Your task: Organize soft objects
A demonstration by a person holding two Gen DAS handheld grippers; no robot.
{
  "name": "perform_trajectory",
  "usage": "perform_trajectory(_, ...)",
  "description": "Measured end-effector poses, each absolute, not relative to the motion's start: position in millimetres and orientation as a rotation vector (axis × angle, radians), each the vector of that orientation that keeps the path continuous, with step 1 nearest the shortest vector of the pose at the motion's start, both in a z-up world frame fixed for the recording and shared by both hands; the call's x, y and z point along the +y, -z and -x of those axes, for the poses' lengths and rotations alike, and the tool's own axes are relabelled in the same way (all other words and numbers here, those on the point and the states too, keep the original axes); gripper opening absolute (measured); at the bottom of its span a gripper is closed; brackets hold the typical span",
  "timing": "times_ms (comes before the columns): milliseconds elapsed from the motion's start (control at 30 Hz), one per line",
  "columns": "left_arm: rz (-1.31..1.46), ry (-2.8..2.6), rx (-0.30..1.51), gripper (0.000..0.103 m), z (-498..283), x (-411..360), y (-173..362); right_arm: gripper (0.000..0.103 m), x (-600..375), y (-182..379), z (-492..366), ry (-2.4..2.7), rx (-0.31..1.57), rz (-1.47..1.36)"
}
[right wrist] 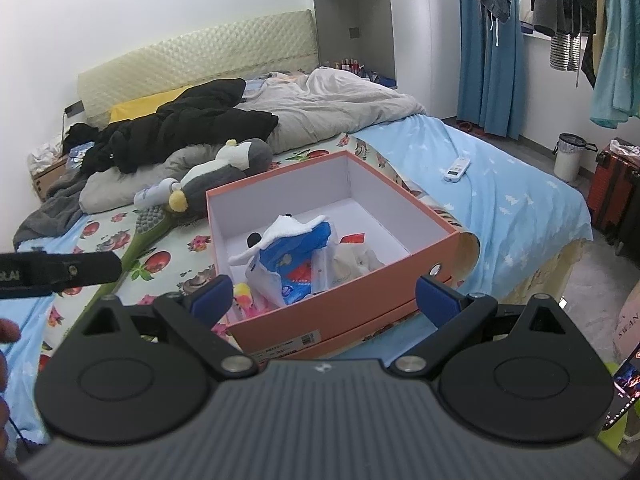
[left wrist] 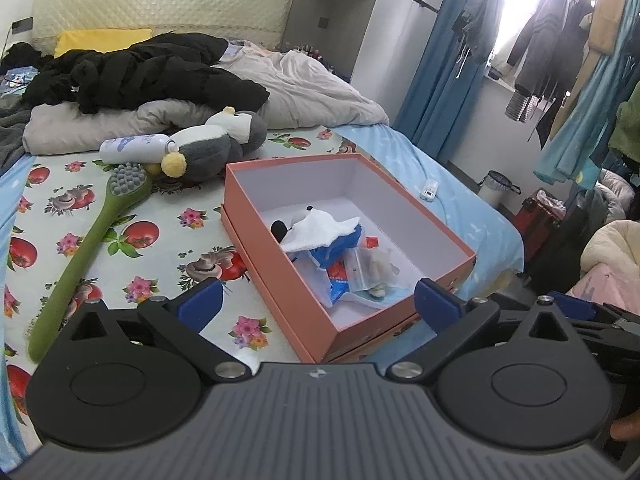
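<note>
An orange box (left wrist: 276, 292) with a white inside lies open on the floral bed sheet. It holds a blue and white soft toy (left wrist: 320, 232) under a white cloth, and a clear bag with a beige soft thing (left wrist: 376, 268). The right wrist view also shows a pink and yellow toy (right wrist: 245, 296) in the box's (right wrist: 340, 300) near corner. A grey and white plush penguin (left wrist: 216, 148) with yellow feet lies behind the box. My left gripper (left wrist: 318, 300) hangs open over the box's near end, empty. My right gripper (right wrist: 324, 294) is open and empty at the box's front wall.
A green long-handled brush (left wrist: 80, 256) and a white bottle (left wrist: 136, 146) lie left of the box. A black jacket (left wrist: 152, 76) and grey quilt (left wrist: 312, 88) cover the bed's far half. A white remote (right wrist: 456, 168) rests on the blue sheet. The bed's edge drops off right.
</note>
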State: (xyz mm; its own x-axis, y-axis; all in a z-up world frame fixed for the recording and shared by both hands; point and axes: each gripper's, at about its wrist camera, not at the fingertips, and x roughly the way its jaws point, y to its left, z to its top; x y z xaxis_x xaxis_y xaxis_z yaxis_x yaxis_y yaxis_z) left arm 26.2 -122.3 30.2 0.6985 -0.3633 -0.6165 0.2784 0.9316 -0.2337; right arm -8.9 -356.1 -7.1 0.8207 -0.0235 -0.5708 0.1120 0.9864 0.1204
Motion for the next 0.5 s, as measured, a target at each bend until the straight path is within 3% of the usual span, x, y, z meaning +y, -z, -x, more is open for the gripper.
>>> perform_trajectory(500, 0.112, 0.361, 0.717, 0.103, -26.5, -126.4, -30.8, 0.1, -356.7, 11.2, 9.5, 0.079, 0.616, -0.158)
